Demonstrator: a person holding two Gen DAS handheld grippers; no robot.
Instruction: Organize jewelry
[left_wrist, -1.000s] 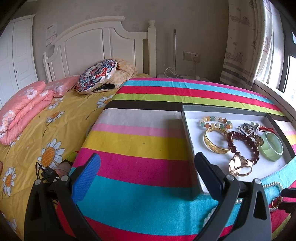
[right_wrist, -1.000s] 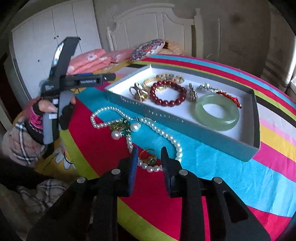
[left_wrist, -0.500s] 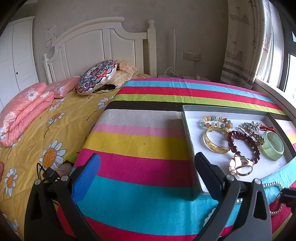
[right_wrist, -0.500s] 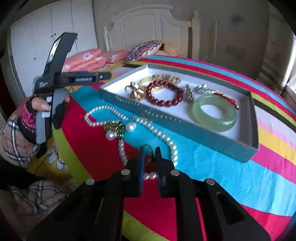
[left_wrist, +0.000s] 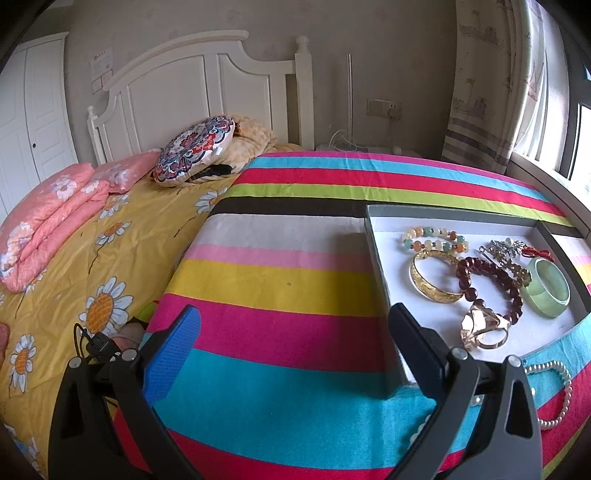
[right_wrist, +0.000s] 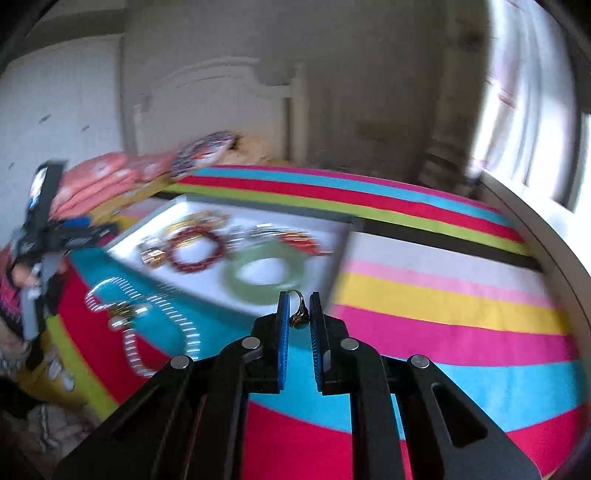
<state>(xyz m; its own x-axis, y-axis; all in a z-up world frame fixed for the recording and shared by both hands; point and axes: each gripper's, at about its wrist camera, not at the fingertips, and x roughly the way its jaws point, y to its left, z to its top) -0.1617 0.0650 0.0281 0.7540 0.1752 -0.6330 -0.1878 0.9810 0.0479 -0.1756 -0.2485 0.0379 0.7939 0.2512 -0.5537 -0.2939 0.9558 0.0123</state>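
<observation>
Jewelry sits mostly in the tray (left_wrist: 376, 236), just ahead of your left gripper (left_wrist: 295, 332), whose fingers are spread wide with nothing between them, the right-hand one lying over the tray's near corner. Inside lie a gold bangle (left_wrist: 434, 280), a dark red bead bracelet (left_wrist: 491, 288), a green bangle (left_wrist: 548, 291) and a gold ring (left_wrist: 484, 330). Your right gripper (right_wrist: 298, 310) is clenched on a small ring (right_wrist: 298, 312), pinched near the tips of the blue pads (right_wrist: 283, 332) above the striped cloth (right_wrist: 443, 295). To the left of those fingers, a pearl necklace (right_wrist: 140, 317) lies on the cloth, blurred.
</observation>
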